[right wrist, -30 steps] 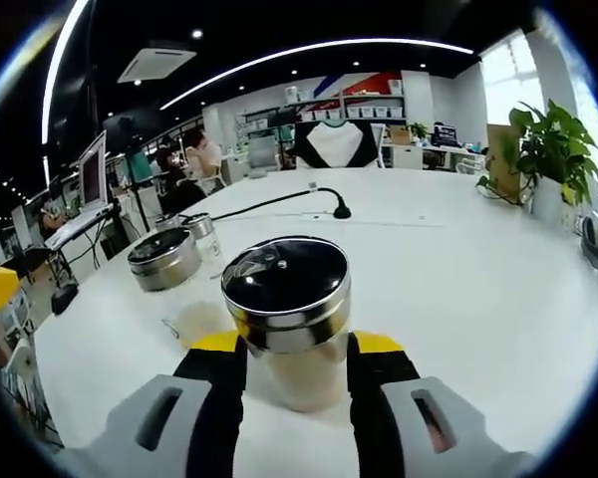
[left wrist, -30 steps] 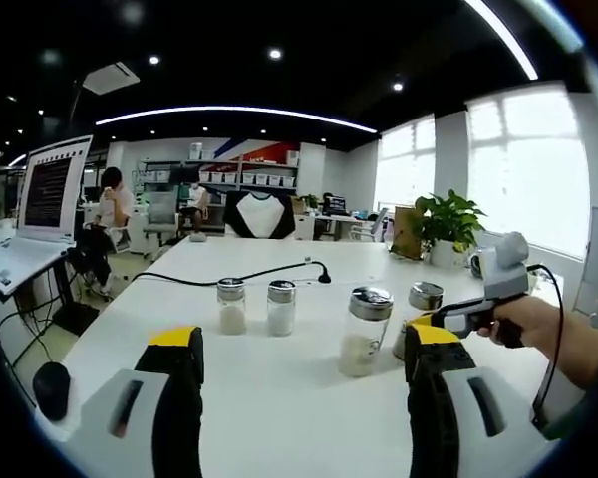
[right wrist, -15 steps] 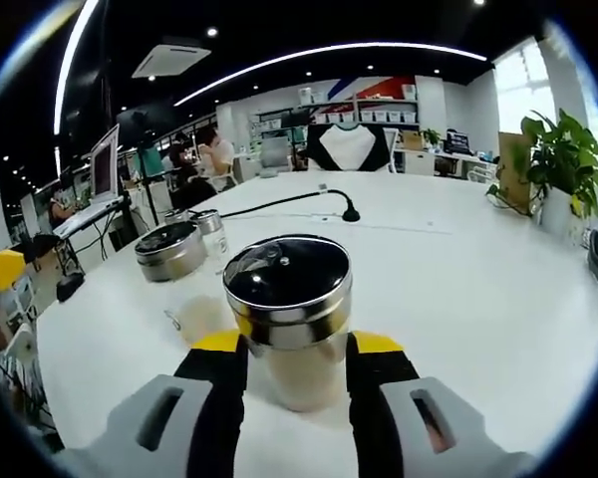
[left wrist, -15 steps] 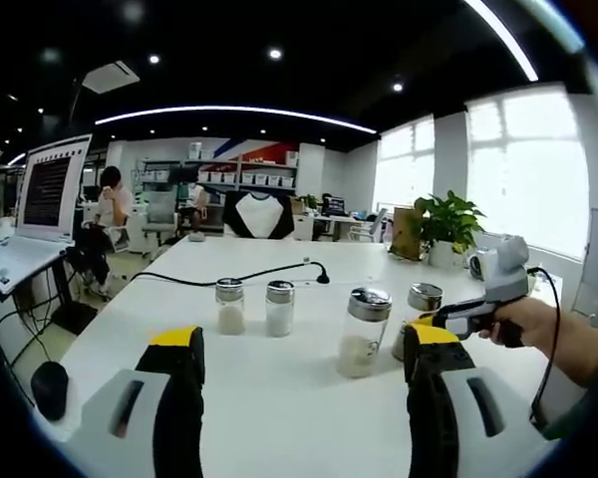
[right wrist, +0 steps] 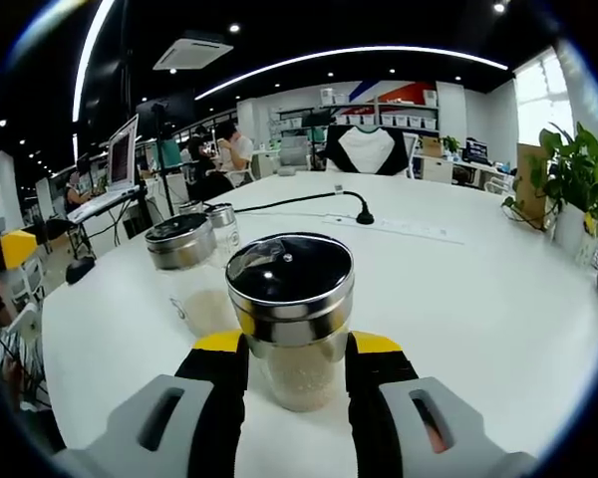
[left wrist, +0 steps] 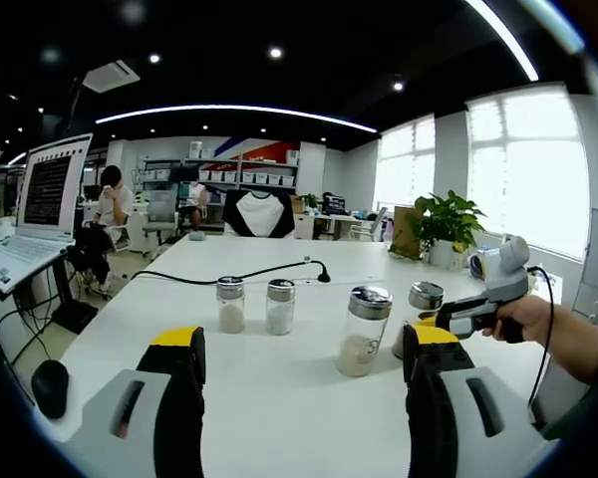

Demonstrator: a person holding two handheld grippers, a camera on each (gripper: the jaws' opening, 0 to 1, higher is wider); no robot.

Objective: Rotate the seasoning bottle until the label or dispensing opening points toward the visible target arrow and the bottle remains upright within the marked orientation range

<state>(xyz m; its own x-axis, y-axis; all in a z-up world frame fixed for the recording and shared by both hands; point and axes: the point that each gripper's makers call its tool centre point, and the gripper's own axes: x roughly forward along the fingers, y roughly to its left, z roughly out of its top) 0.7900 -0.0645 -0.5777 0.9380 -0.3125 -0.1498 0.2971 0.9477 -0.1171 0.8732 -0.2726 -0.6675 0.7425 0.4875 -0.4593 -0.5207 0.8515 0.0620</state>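
Right gripper: the right gripper [right wrist: 295, 366], grey with yellow-tipped black jaws, has its jaws closed against both sides of the clear glass seasoning bottle with a steel lid [right wrist: 289, 317]; seen from the left gripper view, the right gripper [left wrist: 448, 321] reaches in from the right, held by a person's hand [left wrist: 526, 319].
Bottle in hand: it stands upright on the white table [right wrist: 458, 289], pale grains in its lower part; no target arrow or label is visible to me.
Doing the turn well: I judge the wrist should roll about the bottle's own vertical axis, base flat on the table, grip firm but low, and slowly so the grains do not tip it.
Left gripper: the left gripper [left wrist: 304, 373] hangs with jaws wide apart and nothing between them, well short of the bottles.
Neighbours: a second steel-lidded glass jar [right wrist: 187, 269] stands just beside; two small salt shakers [left wrist: 251, 306] stand farther off.
Far: a black cable [right wrist: 309, 199] crosses the table.
Change since a second ago: in the right gripper view the background has swung sideways and the neighbouring jar sits closer to the held bottle, so the gripper and bottle are turning; the grip is unchanged.
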